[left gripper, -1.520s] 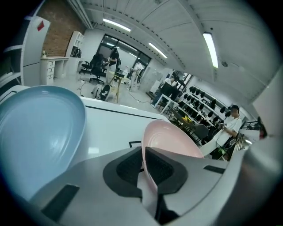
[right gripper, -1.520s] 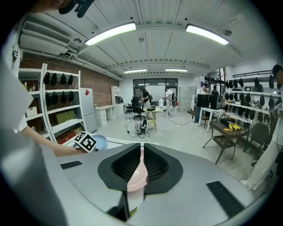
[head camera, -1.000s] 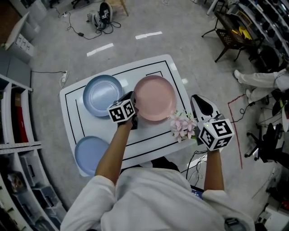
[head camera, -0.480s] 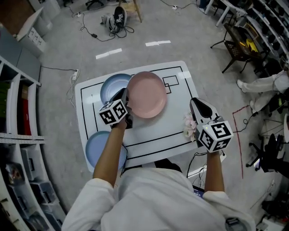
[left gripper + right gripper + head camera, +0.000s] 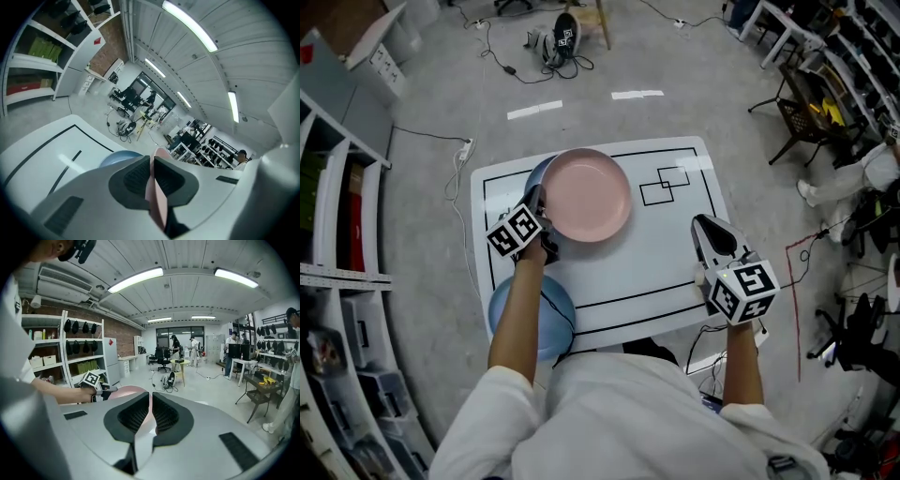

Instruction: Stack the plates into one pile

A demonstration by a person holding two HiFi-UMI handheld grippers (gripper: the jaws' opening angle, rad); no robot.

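Pinching pink plate (image 5: 586, 195) rim — left tool (image 5: 541, 223), arm outstretched | right tool (image 5: 709, 228) pressed together

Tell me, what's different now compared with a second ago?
The left hand-held gripper, clamped on the pink plate's rim throughout, carried it leftward across the table until it covers most of the far blue plate. The near blue plate stayed put, and the right hand-held gripper stayed shut with nothing in it.
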